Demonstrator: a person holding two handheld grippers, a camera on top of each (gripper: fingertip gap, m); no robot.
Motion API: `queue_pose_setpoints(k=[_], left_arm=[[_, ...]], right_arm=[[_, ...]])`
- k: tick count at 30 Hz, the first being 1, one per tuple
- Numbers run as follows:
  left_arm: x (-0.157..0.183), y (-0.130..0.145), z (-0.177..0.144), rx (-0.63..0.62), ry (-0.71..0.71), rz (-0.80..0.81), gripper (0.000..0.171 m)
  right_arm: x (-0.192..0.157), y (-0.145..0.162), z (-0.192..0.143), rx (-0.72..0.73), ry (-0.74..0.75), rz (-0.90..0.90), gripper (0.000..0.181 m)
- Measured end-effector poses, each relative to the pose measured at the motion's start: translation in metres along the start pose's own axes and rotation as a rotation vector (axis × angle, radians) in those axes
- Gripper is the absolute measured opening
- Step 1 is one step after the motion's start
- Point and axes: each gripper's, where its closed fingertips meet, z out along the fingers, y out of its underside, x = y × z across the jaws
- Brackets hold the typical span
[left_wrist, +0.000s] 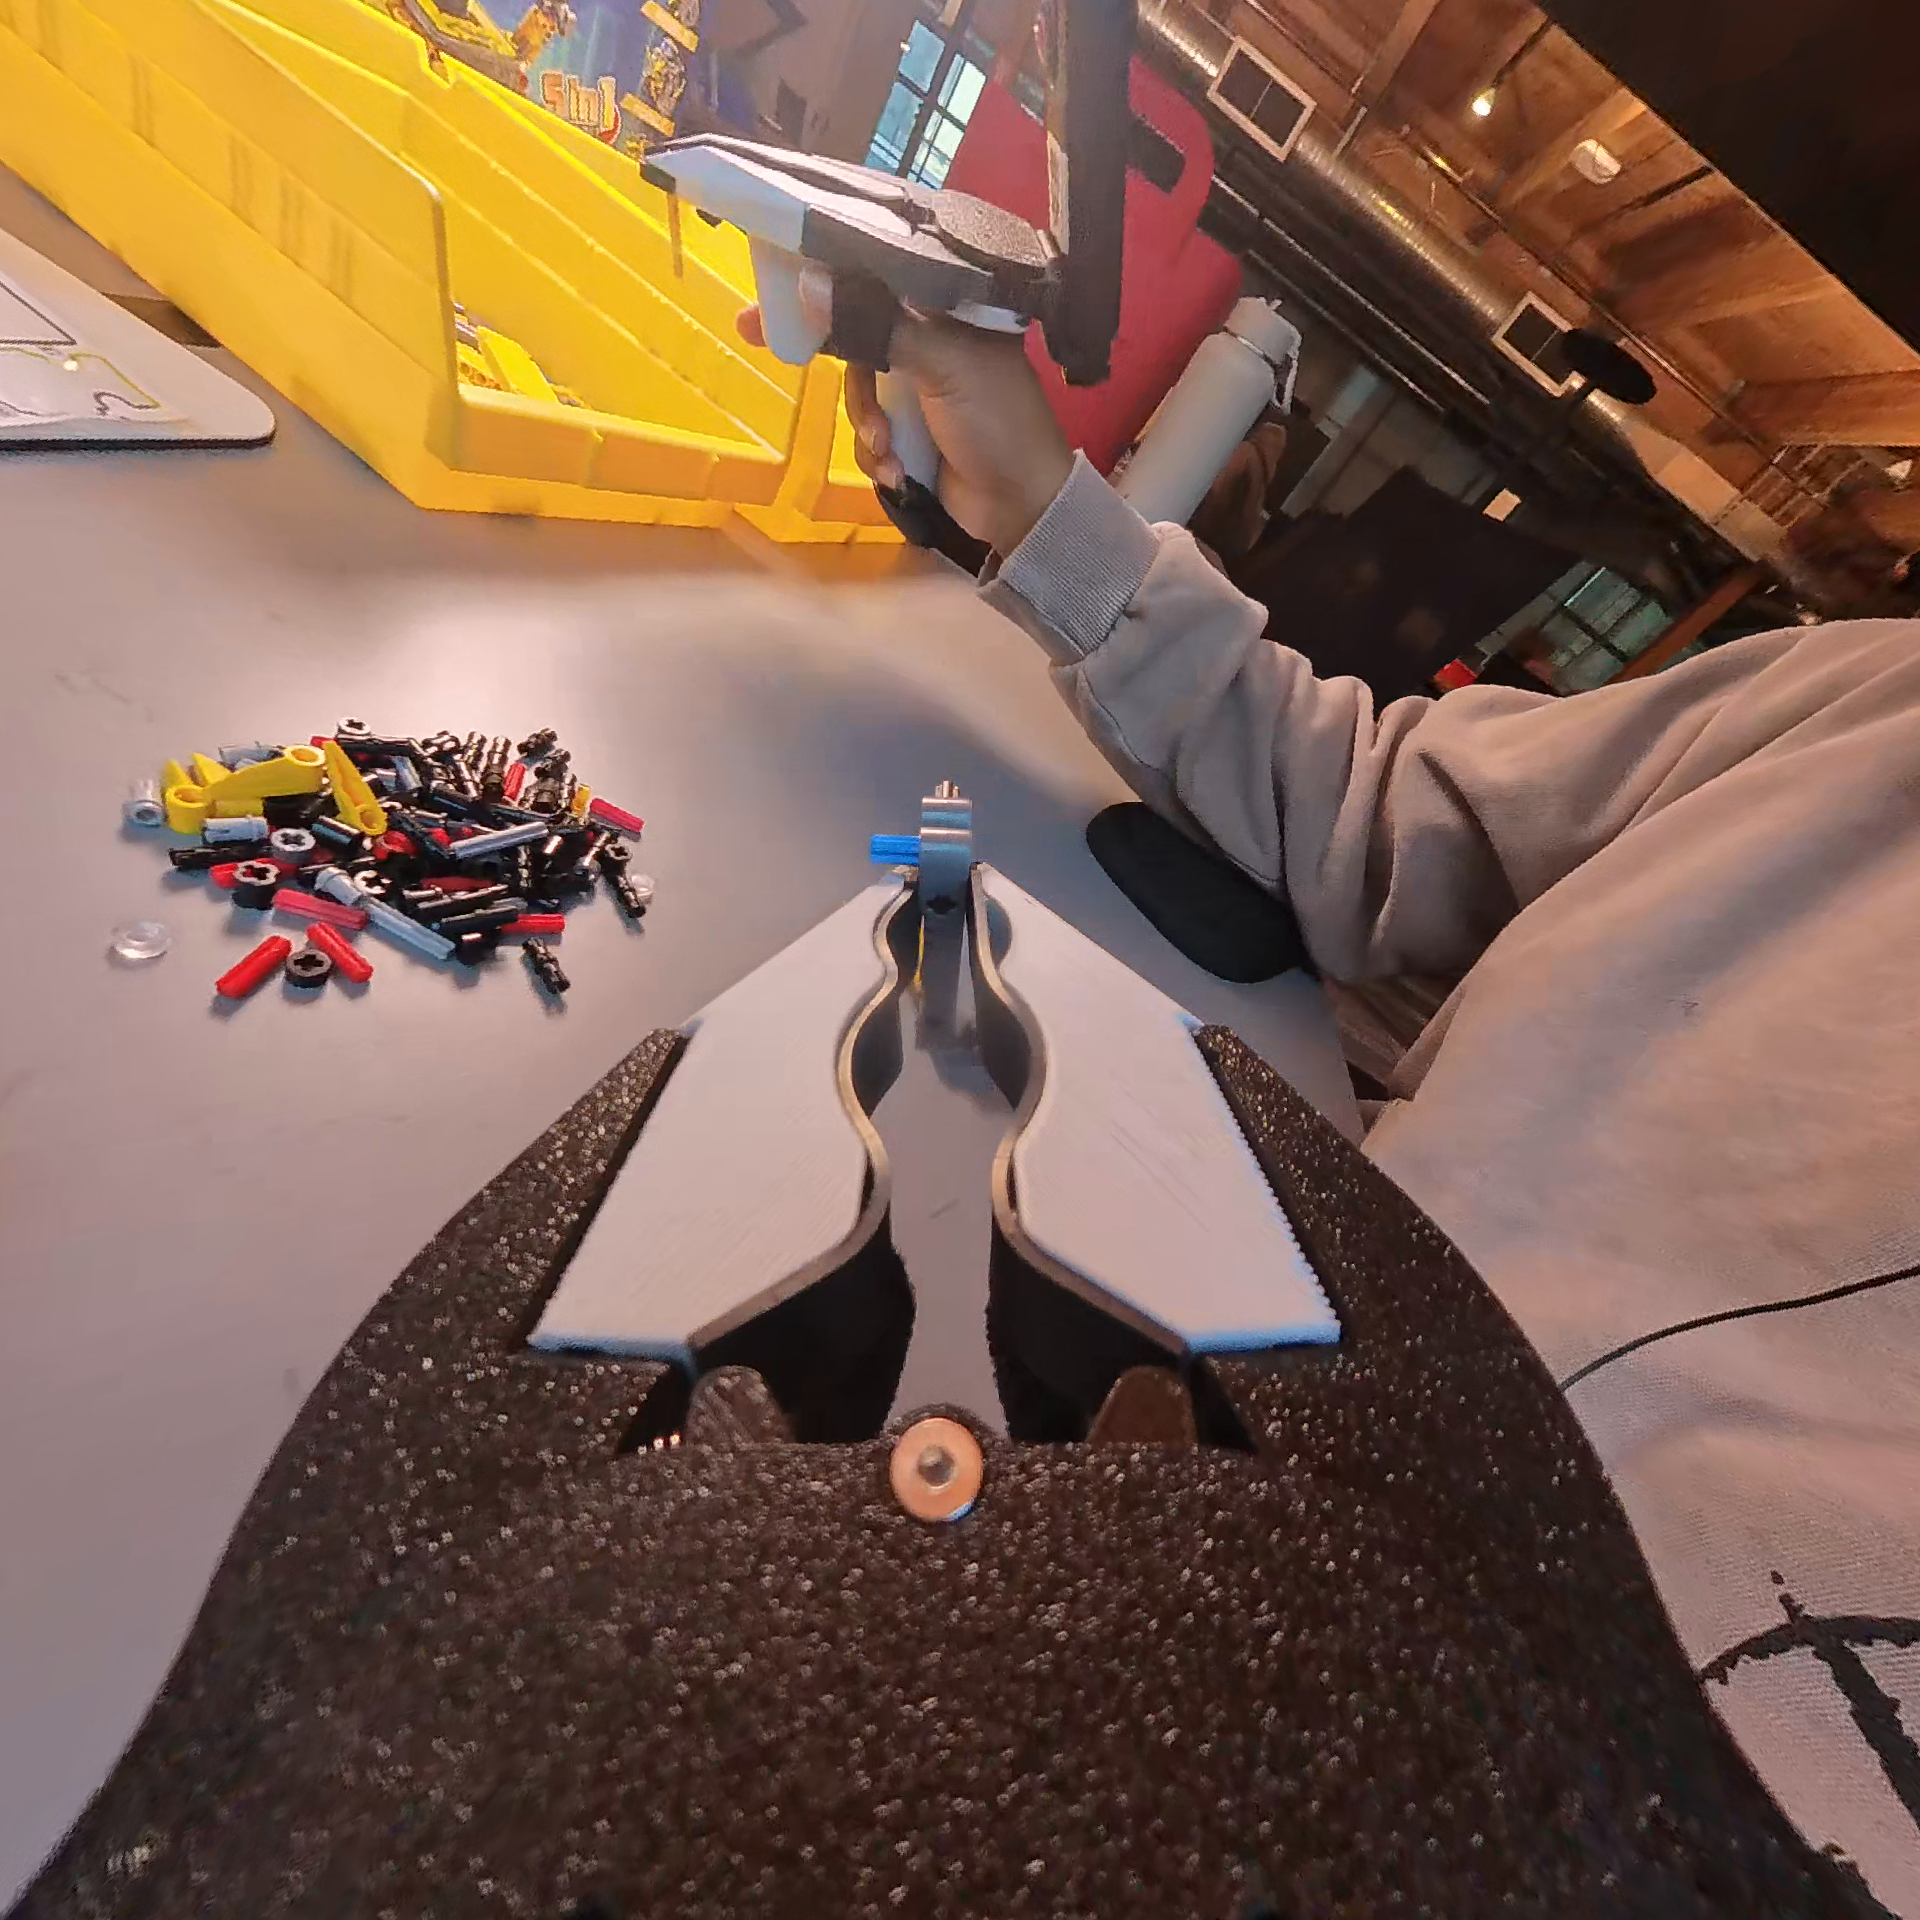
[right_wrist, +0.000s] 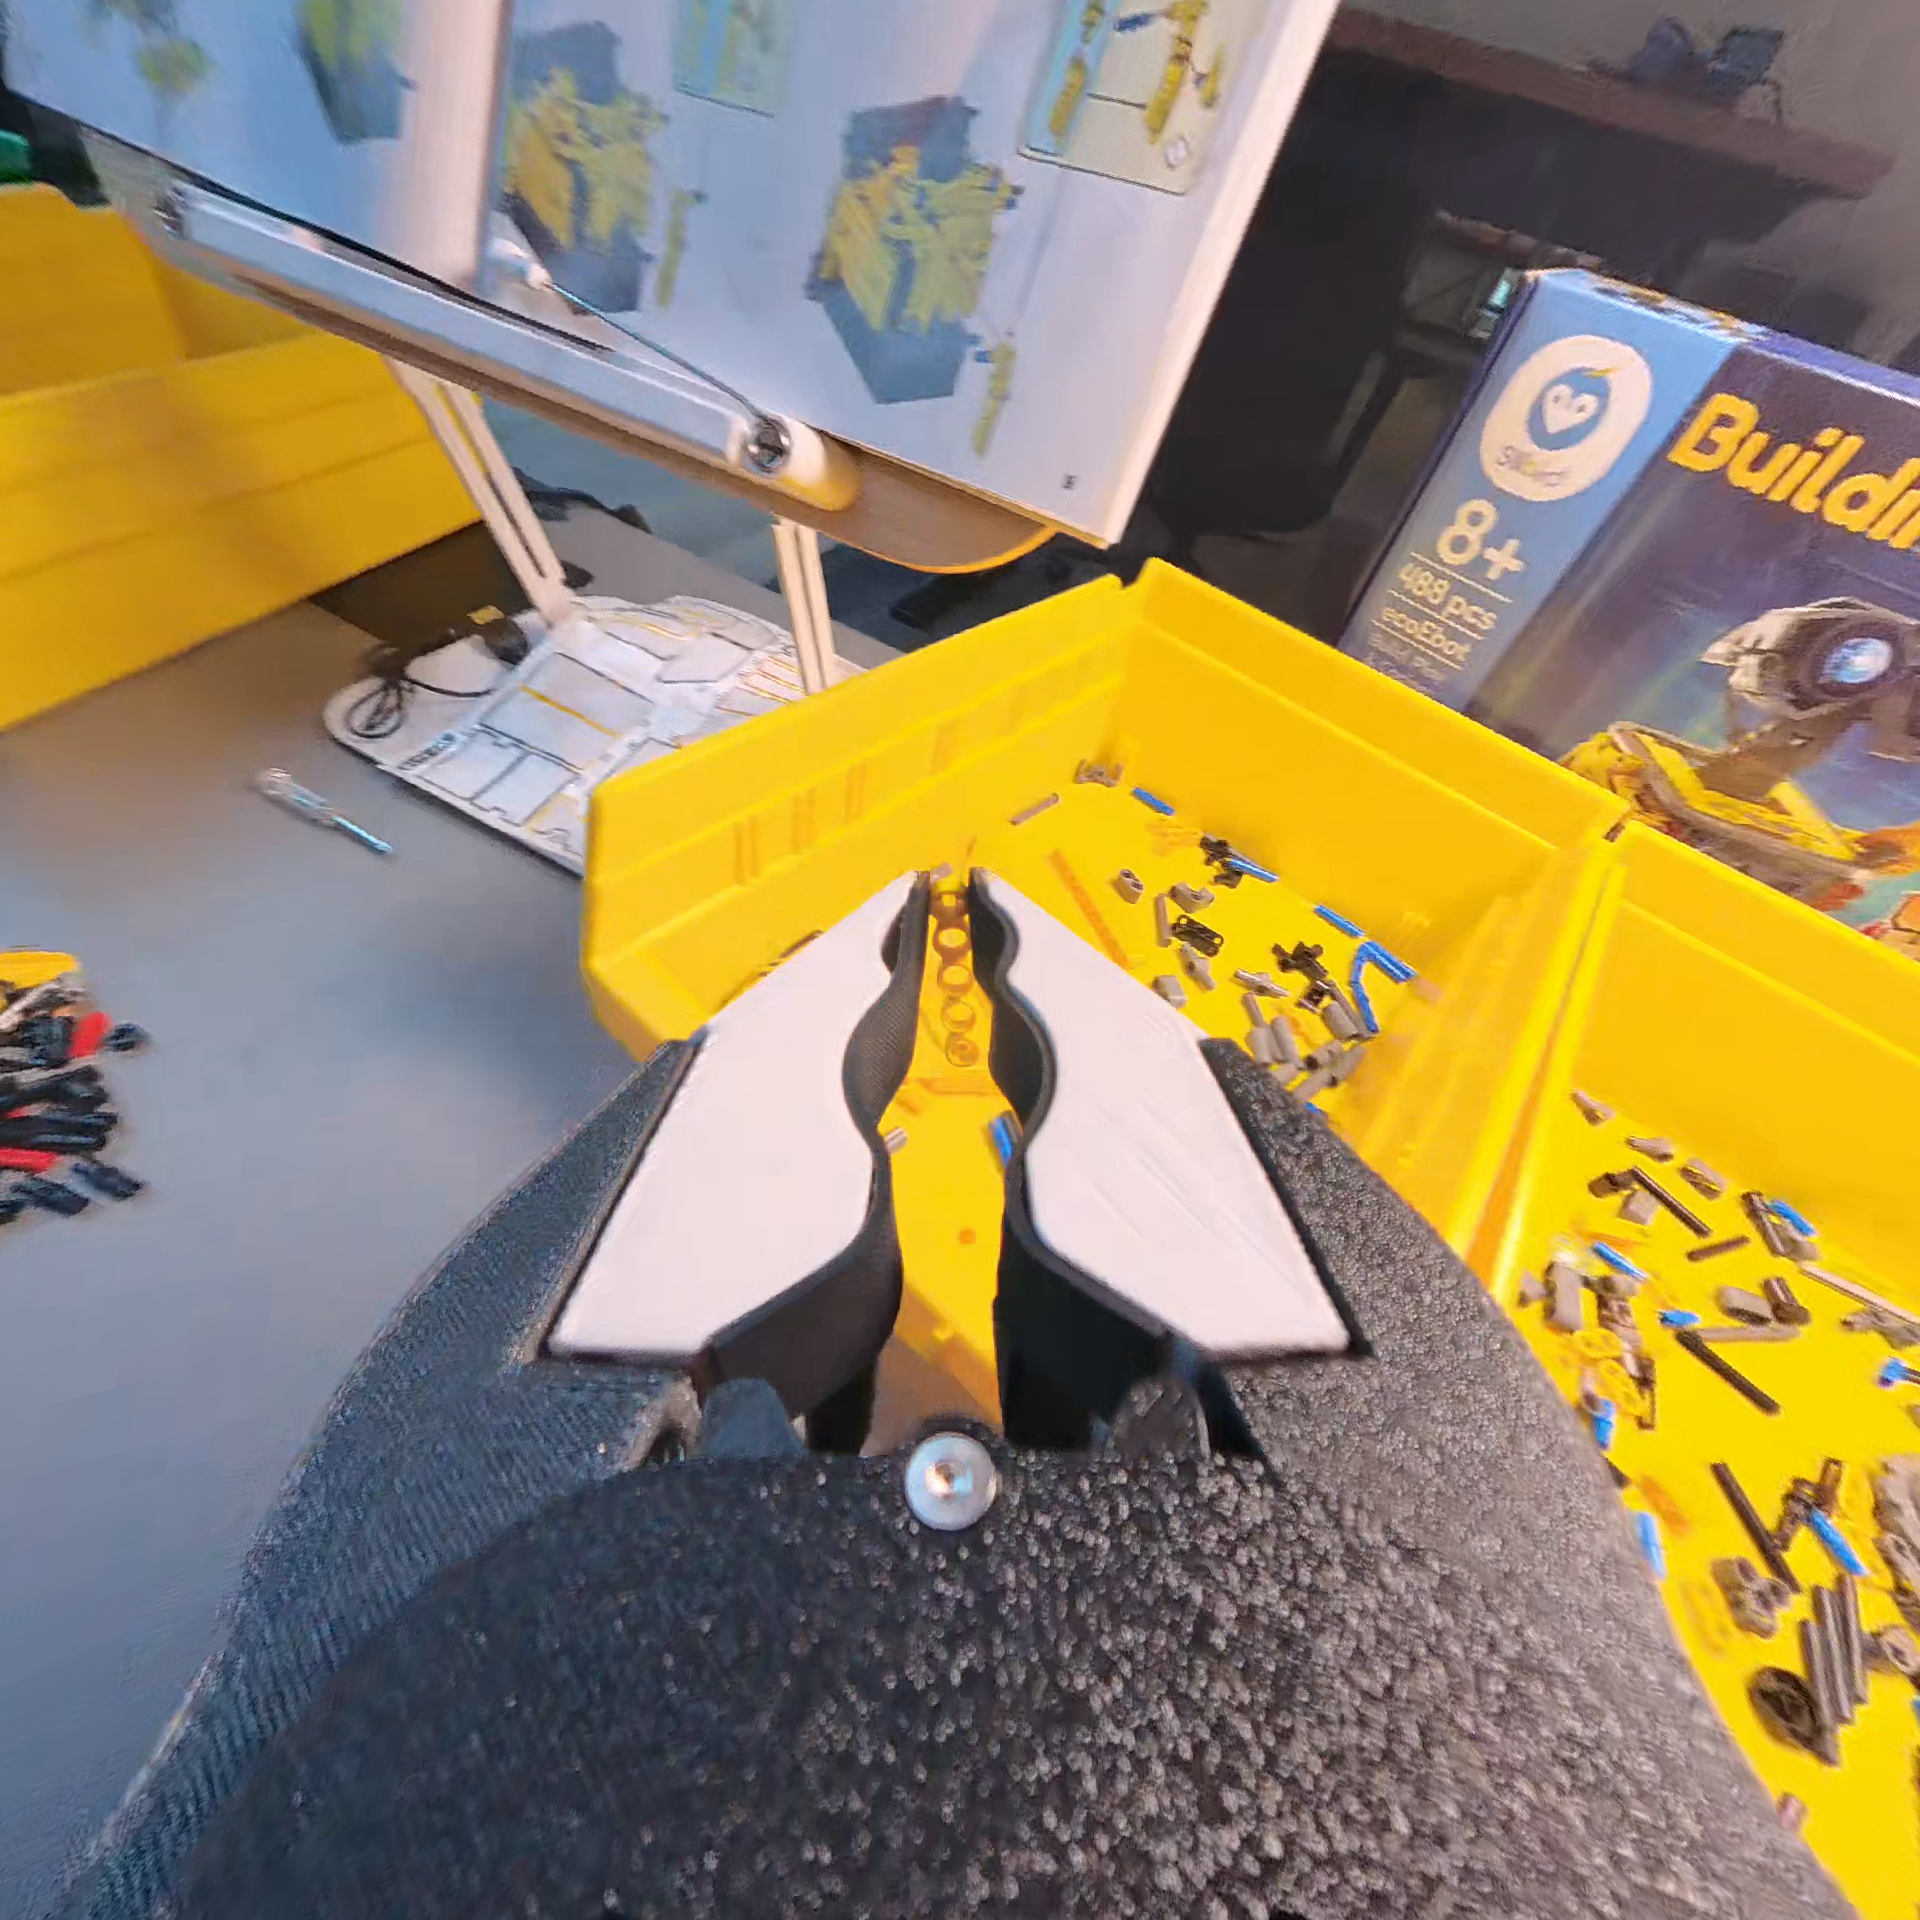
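My left gripper (left_wrist: 940, 883) is shut on a slim grey beam piece (left_wrist: 943, 844) that stands up between the fingertips. A blue pin (left_wrist: 891, 849) sticks out of its left side and a small grey stud sits on top. It is held above the grey table (left_wrist: 727, 675). A pile of small black, red, grey and yellow parts (left_wrist: 395, 842) lies to its left. My right gripper (right_wrist: 945, 883) hovers over a yellow bin (right_wrist: 831, 727), nearly closed on a yellow beam with holes (right_wrist: 951, 966). It also shows in the left wrist view (left_wrist: 665, 166), held by a hand.
A second yellow bin (right_wrist: 1766, 1039) of small parts sits to the right, with a blue toy box (right_wrist: 1662, 520) behind. An instruction booklet (right_wrist: 831, 208) rests on a stand. A small screwdriver (right_wrist: 322, 810) and a printed sheet (right_wrist: 540, 727) lie on the table. A black pad (left_wrist: 1195, 894) lies under the person's sleeve. One gripper's finger ends stand about 35 centimeters off the other's.
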Motion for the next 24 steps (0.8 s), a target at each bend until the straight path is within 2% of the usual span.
queue_pose_setpoints(k=[4,6,10,12,15,19,22,24], left_arm=[[-0.003,0.0,-0.001,-0.001,-0.011,-0.003,0.006],[-0.003,0.0,-0.001,0.001,-0.007,-0.007,0.006],[-0.001,-0.001,-0.001,0.004,0.002,-0.007,0.006],[0.0,-0.001,-0.001,0.006,0.006,0.0,0.006],[0.004,-0.005,-0.003,0.023,0.019,0.016,0.006],[0.01,-0.013,-0.006,0.071,0.048,0.032,0.006],[0.012,-0.017,-0.006,0.093,0.055,0.048,0.006],[0.014,-0.018,-0.006,0.09,0.059,0.076,0.006]], right_arm=[[0.02,0.008,0.016,-0.064,0.074,0.028,0.006],[0.027,0.01,0.02,-0.06,0.111,0.026,0.016],[0.028,-0.007,0.008,0.069,0.129,0.023,0.03],[0.013,-0.024,-0.005,0.156,0.044,0.026,0.03],[-0.049,-0.05,-0.029,0.26,-0.286,0.116,0.031],[-0.183,-0.058,-0.074,0.234,-0.856,0.204,0.034],[-0.27,-0.051,-0.098,0.205,-1.09,0.232,0.033],[-0.312,-0.039,-0.105,0.146,-1.168,0.183,0.032]])
